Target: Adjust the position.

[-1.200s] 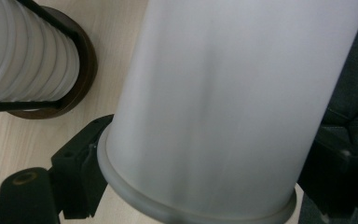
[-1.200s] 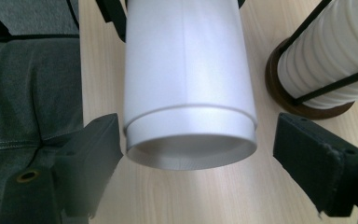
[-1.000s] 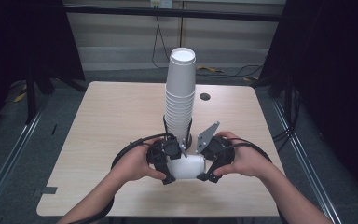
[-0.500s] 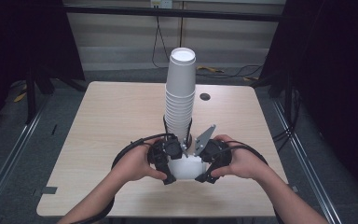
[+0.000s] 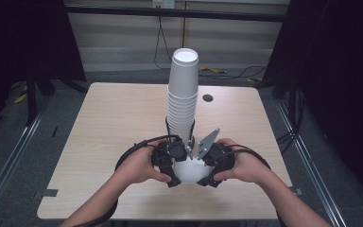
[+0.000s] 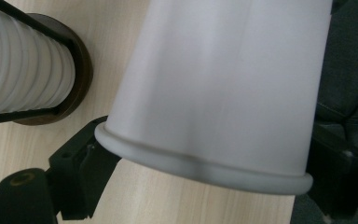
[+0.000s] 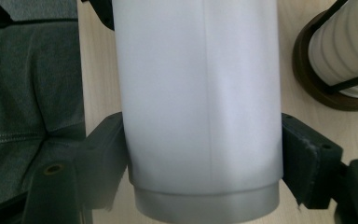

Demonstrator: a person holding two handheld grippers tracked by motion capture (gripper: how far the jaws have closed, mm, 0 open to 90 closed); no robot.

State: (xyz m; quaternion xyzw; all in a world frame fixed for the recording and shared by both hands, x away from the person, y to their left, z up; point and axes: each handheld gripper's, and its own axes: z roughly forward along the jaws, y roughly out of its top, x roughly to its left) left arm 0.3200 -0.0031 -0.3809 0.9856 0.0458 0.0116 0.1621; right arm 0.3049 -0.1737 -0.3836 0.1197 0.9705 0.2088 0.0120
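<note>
- Pale wood-grain bench (image 5: pixel 113 123), dark room behind.
- Tall stack of ribbed white paper cups (image 5: pixel 183 94) in a black wire holder, frame centre.
- Smooth white tapered cup (image 5: pixel 189 171) at lower centre, pinched from both sides by left gripper (image 5: pixel 170 158) and right gripper (image 5: pixel 210 163) fingers.
- Since a second ago, hands closer together.

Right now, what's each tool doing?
Left tool: shut on the white cup, rim end.
Right tool: shut on the white cup, base end.

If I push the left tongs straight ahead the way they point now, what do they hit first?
The white cup is already between the jaws of the left tongs. Past it, the right tongs face them from the other end, so those probably come next, though depth is unclear.
</note>
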